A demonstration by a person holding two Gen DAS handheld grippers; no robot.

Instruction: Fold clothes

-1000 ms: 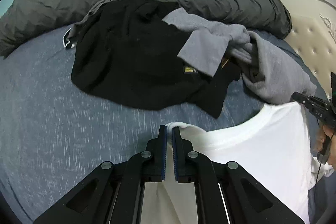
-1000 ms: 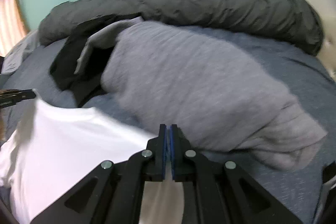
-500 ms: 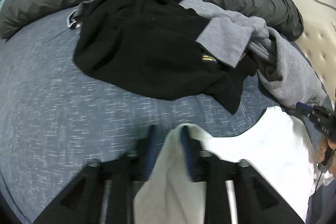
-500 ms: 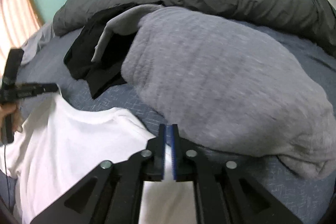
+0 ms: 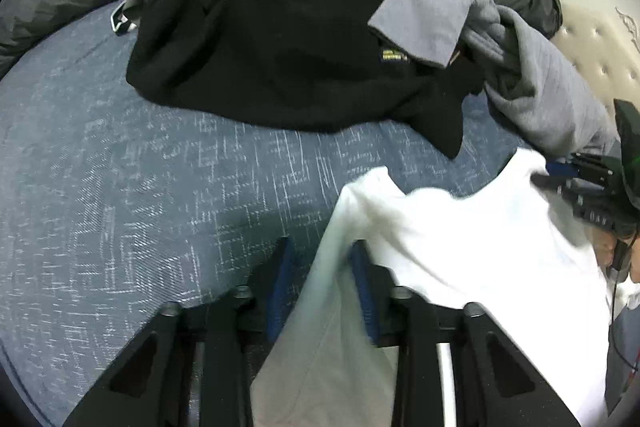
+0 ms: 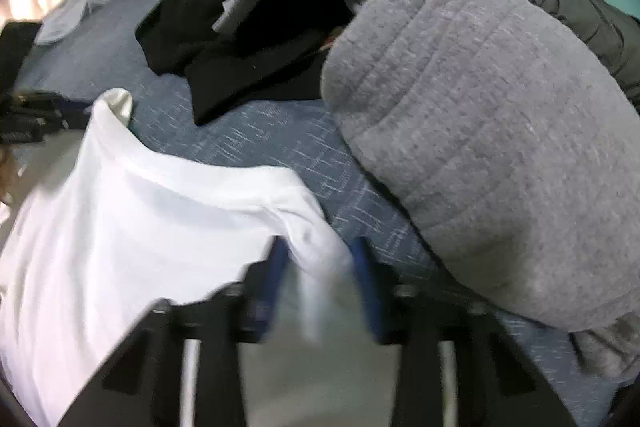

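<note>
Left gripper [image 5: 320,259]: jaws well apart, a shoulder of the white shirt [image 5: 460,247] loose between them, nothing pinched. Shirt spread on the near part of the bed [image 5: 140,187], not yet folded. Farther off, black garment [image 5: 280,47] and grey sweatshirt [image 6: 480,127] heaped, untouched. Right gripper [image 6: 320,259]: likewise wide open, the other shoulder slack between the fingers. Folding barely begun, by the look of it; everything left to do.
</note>
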